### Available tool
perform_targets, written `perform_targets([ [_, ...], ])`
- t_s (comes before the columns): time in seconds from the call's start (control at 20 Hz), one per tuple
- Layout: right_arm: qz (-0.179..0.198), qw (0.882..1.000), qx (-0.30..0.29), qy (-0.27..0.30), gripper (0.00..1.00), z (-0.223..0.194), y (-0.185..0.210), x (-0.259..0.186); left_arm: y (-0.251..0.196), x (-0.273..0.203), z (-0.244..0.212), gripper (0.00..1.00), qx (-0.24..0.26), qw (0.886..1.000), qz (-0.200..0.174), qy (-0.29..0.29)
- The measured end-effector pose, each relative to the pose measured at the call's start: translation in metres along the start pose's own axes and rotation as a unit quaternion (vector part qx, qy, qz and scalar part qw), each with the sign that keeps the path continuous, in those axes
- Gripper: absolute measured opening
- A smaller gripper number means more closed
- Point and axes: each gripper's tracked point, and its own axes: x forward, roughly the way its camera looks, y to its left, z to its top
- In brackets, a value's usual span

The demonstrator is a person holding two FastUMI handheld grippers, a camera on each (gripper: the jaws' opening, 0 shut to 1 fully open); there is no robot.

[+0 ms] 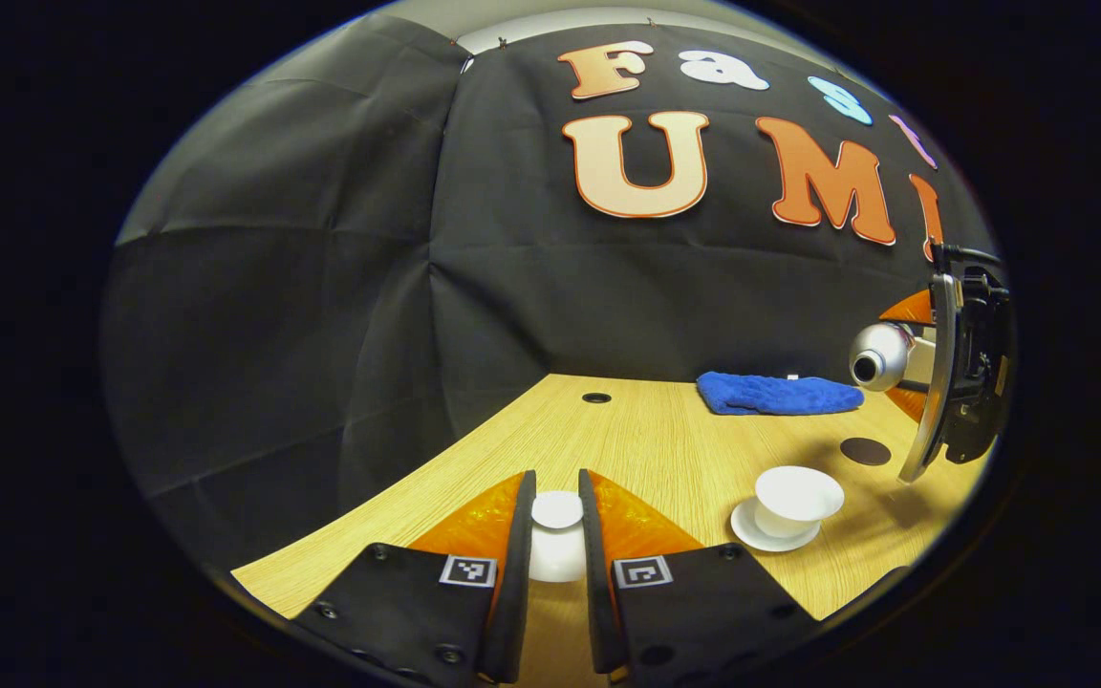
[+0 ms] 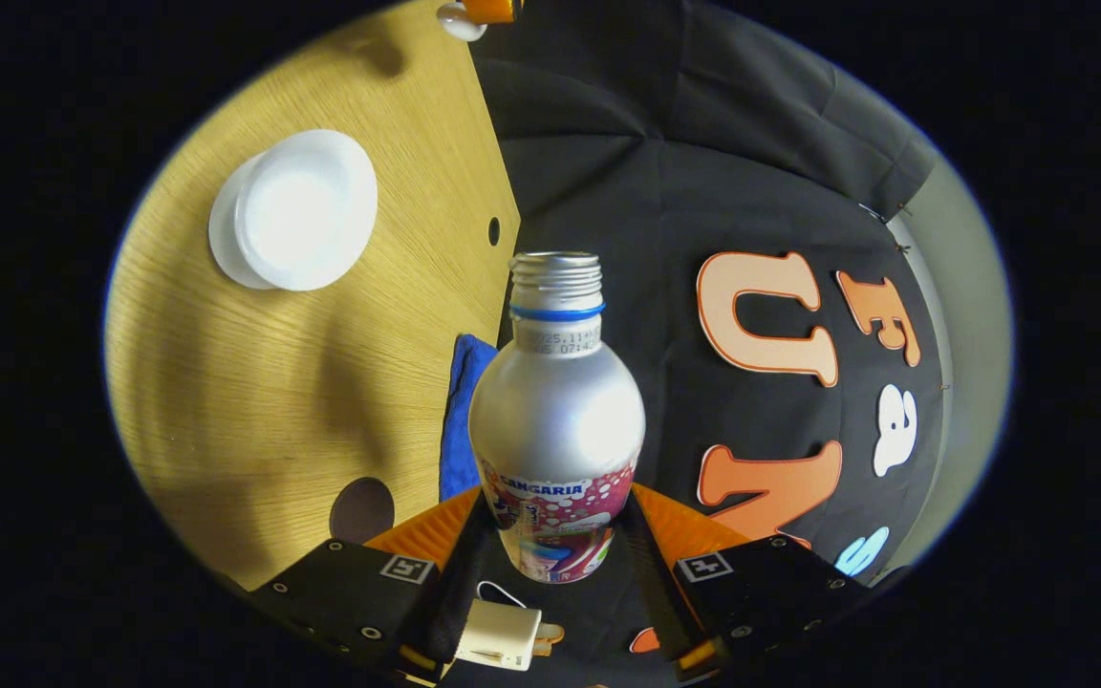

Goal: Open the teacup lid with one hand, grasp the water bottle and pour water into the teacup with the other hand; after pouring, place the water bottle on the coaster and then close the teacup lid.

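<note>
My left gripper (image 1: 557,489) is shut on the white teacup lid (image 1: 557,540), holding it just above the wooden table, to the left of the cup. The open white teacup (image 1: 796,497) stands on its saucer (image 1: 751,535); from above it shows as a white bowl (image 2: 307,208). My right gripper (image 2: 557,521) is shut on the silver water bottle (image 2: 557,411), uncapped and tipped well over. In the left gripper view the bottle mouth (image 1: 878,356) hangs above and to the right of the cup. No stream of water shows. The dark round coaster (image 1: 865,451) lies bare behind the cup.
A blue cloth (image 1: 780,394) lies at the back of the table near the wall. A small cable hole (image 1: 595,397) sits in the tabletop (image 1: 665,449) at the back. The table's left edge runs close beside my left gripper. The coaster (image 2: 362,509) lies beside the cloth (image 2: 460,420).
</note>
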Motion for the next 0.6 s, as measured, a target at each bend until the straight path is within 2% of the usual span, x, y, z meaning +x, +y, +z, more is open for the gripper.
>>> perform_targets([
  [0.25, -0.026, 0.998, -0.048, -0.013, 0.77, 0.002, -0.013, 0.001, 0.0, 0.0, -0.003, 0.31, -0.001, 1.0, -0.001, 0.005],
  [0.6, -0.051, 0.995, -0.079, -0.02, 0.77, 0.003, -0.022, 0.003, 0.0, 0.001, -0.003, 0.31, 0.001, 1.0, 0.001, 0.005],
])
